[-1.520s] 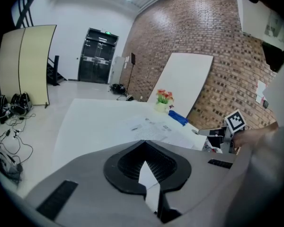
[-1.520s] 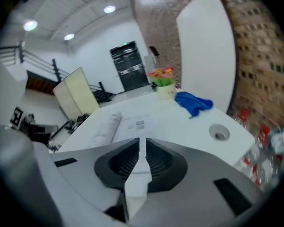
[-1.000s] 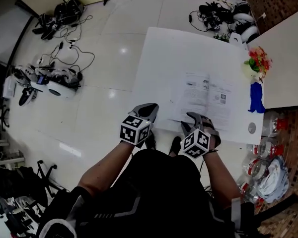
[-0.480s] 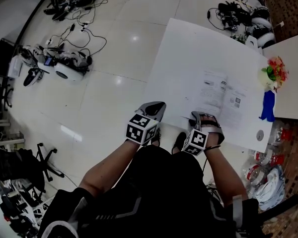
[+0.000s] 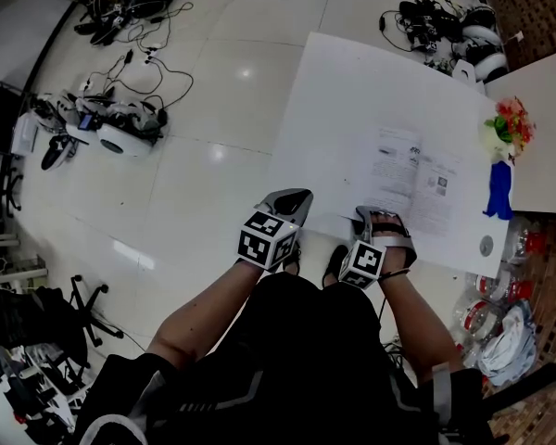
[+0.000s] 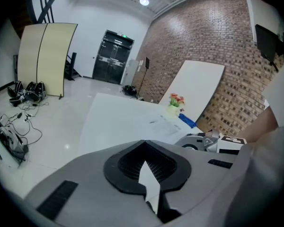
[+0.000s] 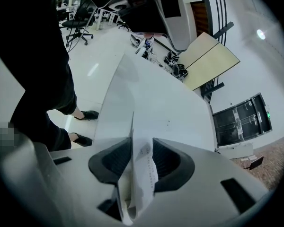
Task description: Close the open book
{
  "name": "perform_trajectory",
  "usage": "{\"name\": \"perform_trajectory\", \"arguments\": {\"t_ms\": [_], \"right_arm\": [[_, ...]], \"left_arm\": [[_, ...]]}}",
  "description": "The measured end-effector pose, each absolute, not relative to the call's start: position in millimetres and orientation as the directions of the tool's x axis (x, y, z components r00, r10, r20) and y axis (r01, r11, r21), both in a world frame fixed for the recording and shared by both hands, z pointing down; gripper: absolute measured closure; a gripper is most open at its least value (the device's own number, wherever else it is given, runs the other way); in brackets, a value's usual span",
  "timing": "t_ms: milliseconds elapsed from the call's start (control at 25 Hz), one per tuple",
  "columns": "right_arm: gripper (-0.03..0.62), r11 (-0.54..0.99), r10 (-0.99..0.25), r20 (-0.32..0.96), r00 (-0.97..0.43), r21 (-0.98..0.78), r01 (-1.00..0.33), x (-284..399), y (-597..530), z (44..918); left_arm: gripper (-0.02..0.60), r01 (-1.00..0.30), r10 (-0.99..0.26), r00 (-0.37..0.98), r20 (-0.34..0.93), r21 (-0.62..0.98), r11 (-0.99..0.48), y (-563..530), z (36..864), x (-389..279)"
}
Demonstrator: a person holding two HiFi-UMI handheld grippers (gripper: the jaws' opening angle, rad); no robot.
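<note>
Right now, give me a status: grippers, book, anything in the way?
Left gripper shut, at table edge. Right gripper shut on book pages; book lies open. Flowers stand apart; nothing in the way.

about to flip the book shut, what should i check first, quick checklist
1. Right gripper holds the pages: ok, printed pages stand between its jaws.
2. How many pages it holds: cannot tell.
3. Left gripper off the book: ok, it is at the table's near edge, left of the book, with its jaws together.
4. Book closed: not ok, it lies open on the table.
5. Flowers and blue object apart from the book: ok, both sit by the table's right edge, not touching it.
</note>
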State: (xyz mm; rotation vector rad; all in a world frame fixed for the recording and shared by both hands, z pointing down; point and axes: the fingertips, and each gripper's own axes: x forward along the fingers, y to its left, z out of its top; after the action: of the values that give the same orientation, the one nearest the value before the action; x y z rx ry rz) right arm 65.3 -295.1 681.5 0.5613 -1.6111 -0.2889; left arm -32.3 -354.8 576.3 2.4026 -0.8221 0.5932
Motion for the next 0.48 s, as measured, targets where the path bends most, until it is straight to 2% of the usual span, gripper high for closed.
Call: {"name": "perform_trajectory", "arguments": {"t_ms": [80,160,240,360,480], "right_arm": [[0.472,0.845,-0.514,0.857,-0.041,0.497,-0.198,66.5,-290.6,684.5],[0.528,0.835,-0.529,0.847,-0.049,0.508,-0.212,67.3,-287.7,684.8],[0.555,0.819,-0.545,0.835,-0.071,0.513,-0.258,65.3,-287.1,676.9],[0.577,0.77,-0.587,0.802,-0.112,0.509,-0.385,64.2,-294.1,654.5],[0.582,0.697,-0.619,0.767,-0.167,0.439,-0.567,71.2,-294.8,626.0]], "left_arm": [[0.58,-0.653,-0.422,0.721,0.55,0.337,-0.678,-353.1,576.6,-30.5],[0.58,-0.652,-0.419,0.722,0.551,0.337,-0.679,-352.3,576.7,-29.3],[0.58,-0.65,-0.417,0.722,0.551,0.334,-0.683,-352.3,575.2,-29.4],[0.58,-0.645,-0.415,0.722,0.553,0.323,-0.692,-354.4,572.1,-30.0],[0.58,-0.633,-0.406,0.731,0.549,0.321,-0.704,-354.8,566.2,-25.9]]}}
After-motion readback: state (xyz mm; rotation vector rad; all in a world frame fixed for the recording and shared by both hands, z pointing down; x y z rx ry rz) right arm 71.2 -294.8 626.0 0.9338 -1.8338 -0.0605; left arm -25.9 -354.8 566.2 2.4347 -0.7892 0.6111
